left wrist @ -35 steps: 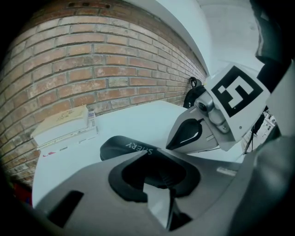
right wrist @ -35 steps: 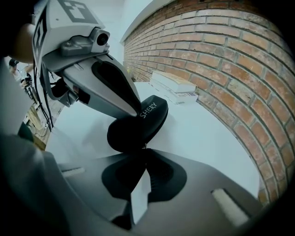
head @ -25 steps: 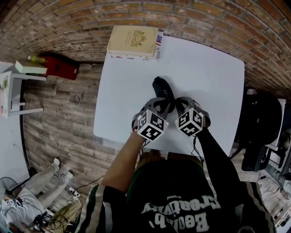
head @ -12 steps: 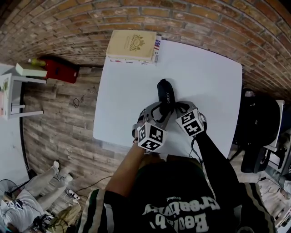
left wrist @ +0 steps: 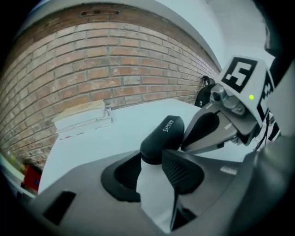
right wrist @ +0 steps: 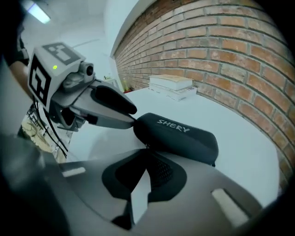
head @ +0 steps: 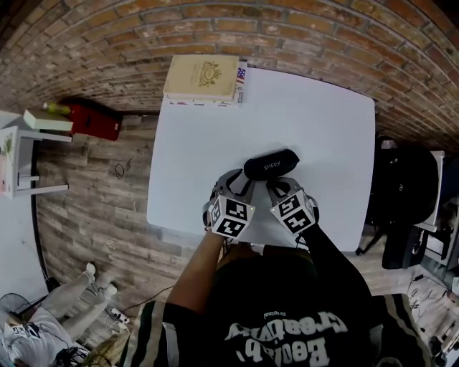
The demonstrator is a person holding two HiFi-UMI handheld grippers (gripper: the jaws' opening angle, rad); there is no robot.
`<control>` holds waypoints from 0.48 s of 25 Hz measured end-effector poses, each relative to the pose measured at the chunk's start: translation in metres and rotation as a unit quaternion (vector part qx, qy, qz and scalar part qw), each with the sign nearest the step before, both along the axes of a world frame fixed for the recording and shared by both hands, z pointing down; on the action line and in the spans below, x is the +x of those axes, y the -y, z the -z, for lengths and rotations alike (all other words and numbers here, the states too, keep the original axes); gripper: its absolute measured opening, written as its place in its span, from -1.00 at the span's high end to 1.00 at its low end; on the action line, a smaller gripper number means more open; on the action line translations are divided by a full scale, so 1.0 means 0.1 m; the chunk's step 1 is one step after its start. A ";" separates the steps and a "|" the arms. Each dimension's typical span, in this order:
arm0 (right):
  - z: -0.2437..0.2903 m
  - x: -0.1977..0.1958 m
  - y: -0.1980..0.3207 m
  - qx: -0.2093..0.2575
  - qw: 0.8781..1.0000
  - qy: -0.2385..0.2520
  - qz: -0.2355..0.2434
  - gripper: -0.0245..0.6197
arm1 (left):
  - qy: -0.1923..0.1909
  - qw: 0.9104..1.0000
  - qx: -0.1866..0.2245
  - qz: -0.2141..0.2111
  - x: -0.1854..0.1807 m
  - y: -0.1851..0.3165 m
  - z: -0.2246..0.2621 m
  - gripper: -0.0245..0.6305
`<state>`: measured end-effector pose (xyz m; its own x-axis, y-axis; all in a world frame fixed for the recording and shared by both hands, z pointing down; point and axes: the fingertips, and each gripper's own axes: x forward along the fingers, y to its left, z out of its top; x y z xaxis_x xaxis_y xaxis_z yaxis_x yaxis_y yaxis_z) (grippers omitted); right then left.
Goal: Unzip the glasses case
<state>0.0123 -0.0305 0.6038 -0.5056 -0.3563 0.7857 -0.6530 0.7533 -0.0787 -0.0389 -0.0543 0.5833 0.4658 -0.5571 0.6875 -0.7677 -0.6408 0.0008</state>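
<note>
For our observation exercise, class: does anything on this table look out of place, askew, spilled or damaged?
Nothing stands out. The glasses case lies flat and looks closed on the white table, and the stack of books sits tidily at the far corner. No spill or damage shows.

Glasses case [head: 271, 164] matt black fabric; table [head: 208, 143] smooth white; wall [head: 215, 21] rough brick.
</note>
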 end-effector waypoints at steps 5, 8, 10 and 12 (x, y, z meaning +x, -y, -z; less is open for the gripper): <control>-0.03 -0.03 -0.02 0.007 1.000 -0.009 0.002 0.88 | -0.030 0.999 0.020 -0.029 0.21 0.11 0.23 0.41; -0.02 -0.03 0.00 0.011 1.000 -0.009 -0.007 0.88 | -0.030 0.998 0.024 -0.051 0.35 0.20 0.27 0.42; -0.03 -0.02 0.01 0.013 1.000 -0.011 -0.012 0.88 | -0.022 0.997 0.010 -0.075 0.41 0.19 0.19 0.64; -0.05 0.01 0.01 0.014 1.000 -0.018 -0.021 0.88 | -0.039 0.996 -0.007 -0.082 0.46 0.13 0.14 0.84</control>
<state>0.0133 -0.0316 0.6085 -0.4611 -0.3984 0.7929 -0.6863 0.7266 -0.0340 0.0069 -0.0668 0.5698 0.6026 -0.4594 0.6525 -0.6496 -0.7573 0.0668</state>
